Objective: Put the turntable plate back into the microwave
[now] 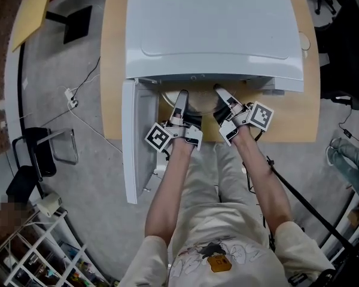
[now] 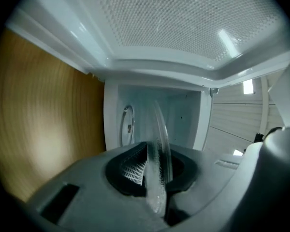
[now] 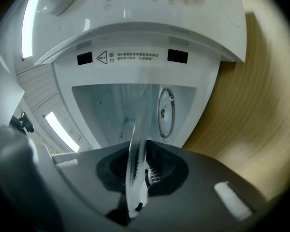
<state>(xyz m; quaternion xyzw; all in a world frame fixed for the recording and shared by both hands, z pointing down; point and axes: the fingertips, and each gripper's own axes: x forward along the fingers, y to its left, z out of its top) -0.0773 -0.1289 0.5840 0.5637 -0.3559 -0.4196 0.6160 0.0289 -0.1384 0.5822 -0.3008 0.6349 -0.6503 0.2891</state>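
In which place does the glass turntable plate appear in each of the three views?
Head view: turntable plate at centre, in the microwave mouth.
Left gripper view: lower centre, edge-on between the fingers.
Right gripper view: lower centre, edge-on between the fingers.
Shared landmark: the microwave's white cavity.

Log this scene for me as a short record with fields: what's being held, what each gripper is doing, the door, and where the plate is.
Held: glass plate
Left hand-held gripper: shut on the plate's rim, left side
Right hand-held gripper: shut on the plate's rim, right side
Microwave: on a wooden table
Door: swung open to the left
Plate position: at the microwave's open front, near edge outside
Task status: plate not yet set down inside
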